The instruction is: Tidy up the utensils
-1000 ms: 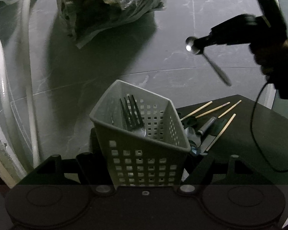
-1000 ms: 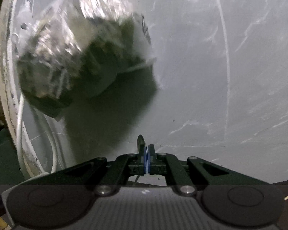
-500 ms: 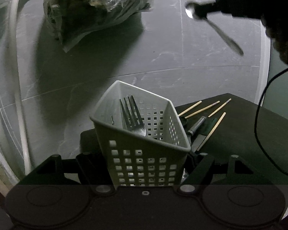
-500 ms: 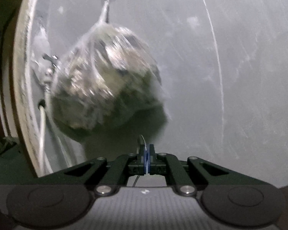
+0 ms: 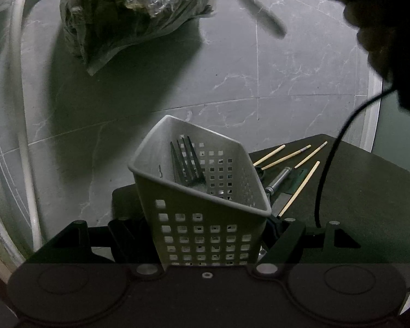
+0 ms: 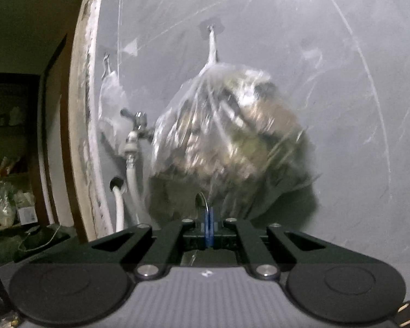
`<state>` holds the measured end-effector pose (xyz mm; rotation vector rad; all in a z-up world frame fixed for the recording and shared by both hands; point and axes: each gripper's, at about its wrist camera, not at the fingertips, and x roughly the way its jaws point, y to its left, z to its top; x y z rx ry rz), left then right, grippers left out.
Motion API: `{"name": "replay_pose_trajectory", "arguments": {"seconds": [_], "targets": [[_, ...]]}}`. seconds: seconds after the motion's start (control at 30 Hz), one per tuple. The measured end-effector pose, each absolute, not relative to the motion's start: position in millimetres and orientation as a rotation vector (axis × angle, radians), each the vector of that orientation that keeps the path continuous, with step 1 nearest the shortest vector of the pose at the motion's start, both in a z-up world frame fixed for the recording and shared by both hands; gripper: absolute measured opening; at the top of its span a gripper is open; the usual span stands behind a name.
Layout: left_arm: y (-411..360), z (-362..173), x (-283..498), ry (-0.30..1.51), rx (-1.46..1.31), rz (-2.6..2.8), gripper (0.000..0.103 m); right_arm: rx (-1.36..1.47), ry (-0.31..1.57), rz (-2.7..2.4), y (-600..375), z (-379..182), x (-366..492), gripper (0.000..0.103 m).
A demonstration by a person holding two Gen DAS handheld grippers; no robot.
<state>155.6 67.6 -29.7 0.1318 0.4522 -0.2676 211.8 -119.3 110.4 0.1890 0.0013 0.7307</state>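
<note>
Grey marble-tile wall [image 5: 232, 87] behind, plastic bag [image 6: 227, 136] hanging ahead of right gripper [image 6: 208, 218], whose jaws pinch a spoon [image 5: 255, 17], raised up-right of the left tool. Left gripper [image 5: 207, 232] clamps white perforated basket [image 5: 205, 227] between its fingers, fork [image 5: 186, 164] inside; chopsticks [image 5: 300, 188] on dark table [image 5: 369, 191] just right of it.

left wrist: tilted down, close | right wrist: level | shared: plastic bag [image 5: 134, 13] [image 6: 227, 125]
</note>
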Motion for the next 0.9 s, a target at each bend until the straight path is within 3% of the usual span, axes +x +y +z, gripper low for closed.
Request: {"name": "replay_pose_trajectory", "arguments": {"seconds": [0.9], "targets": [[61.3, -27.7, 157.9, 0.464, 0.124, -0.235, 0.076, 0.051, 0.259, 0.815, -101.8, 16.5, 217.6, 0.002]]}}
